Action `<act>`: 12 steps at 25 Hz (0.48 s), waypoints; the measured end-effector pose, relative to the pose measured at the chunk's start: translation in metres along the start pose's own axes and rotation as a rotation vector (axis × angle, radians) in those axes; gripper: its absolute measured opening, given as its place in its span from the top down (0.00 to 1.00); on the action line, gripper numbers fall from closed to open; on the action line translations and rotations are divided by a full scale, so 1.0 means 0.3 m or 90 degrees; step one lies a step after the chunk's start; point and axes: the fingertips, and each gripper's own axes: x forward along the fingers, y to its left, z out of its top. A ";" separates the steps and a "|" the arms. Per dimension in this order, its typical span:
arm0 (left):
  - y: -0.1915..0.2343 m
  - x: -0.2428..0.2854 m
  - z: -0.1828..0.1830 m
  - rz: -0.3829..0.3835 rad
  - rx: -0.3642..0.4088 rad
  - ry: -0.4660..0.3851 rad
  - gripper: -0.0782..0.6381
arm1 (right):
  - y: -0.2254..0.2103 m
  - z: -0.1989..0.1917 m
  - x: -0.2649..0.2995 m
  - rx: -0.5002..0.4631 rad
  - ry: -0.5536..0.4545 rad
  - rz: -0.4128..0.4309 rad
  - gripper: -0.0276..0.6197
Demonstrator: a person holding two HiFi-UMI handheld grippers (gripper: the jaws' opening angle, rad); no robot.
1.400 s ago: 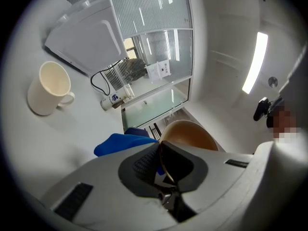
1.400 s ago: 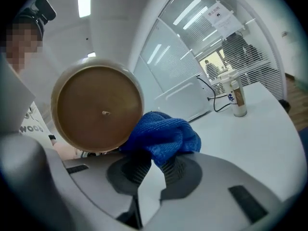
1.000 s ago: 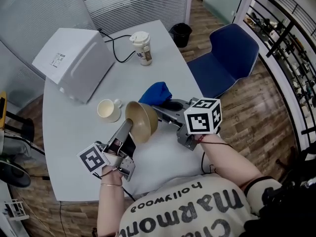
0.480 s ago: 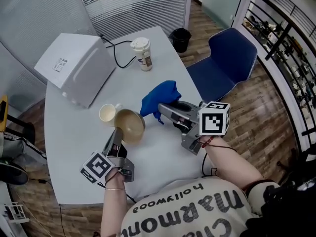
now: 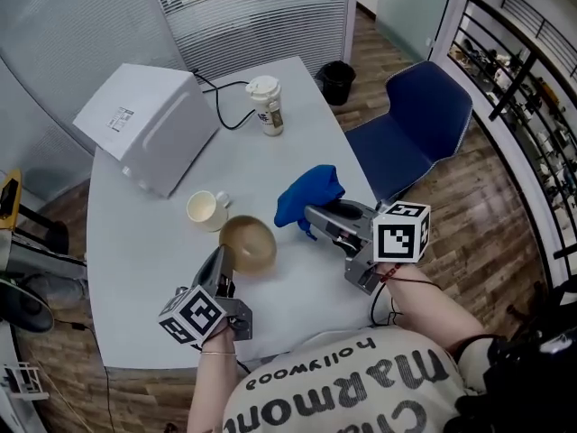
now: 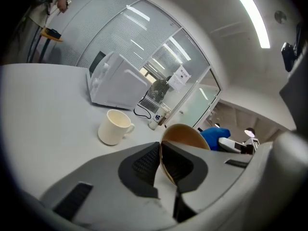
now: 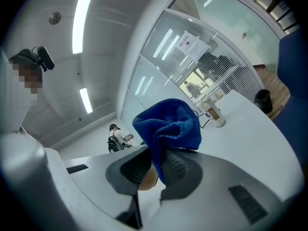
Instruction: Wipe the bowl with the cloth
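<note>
My left claw (image 5: 220,262) was clenched on the thin rim of the bowl (image 5: 249,244), which was tan, smooth and tipped low by the mug (image 5: 206,209). I judged it hard, slick and breakable, so the rim suited pinching. My right claw (image 5: 313,215) grasped the soft, bunched blue cloth (image 5: 309,194), clear of the bowl.

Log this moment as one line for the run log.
left gripper: shut on bowl rim | right gripper: shut on cloth | cloth and bowl: apart
</note>
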 end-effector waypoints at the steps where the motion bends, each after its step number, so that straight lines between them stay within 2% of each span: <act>1: -0.004 -0.004 -0.009 0.000 -0.003 0.000 0.87 | -0.005 -0.013 -0.007 0.003 0.006 0.001 0.87; 5: -0.030 -0.028 -0.034 -0.003 -0.021 -0.020 0.87 | -0.021 -0.069 -0.033 -0.008 0.037 0.001 0.88; 12: -0.061 -0.090 -0.057 -0.003 -0.052 -0.067 0.87 | 0.000 -0.137 -0.071 -0.015 0.069 0.033 0.87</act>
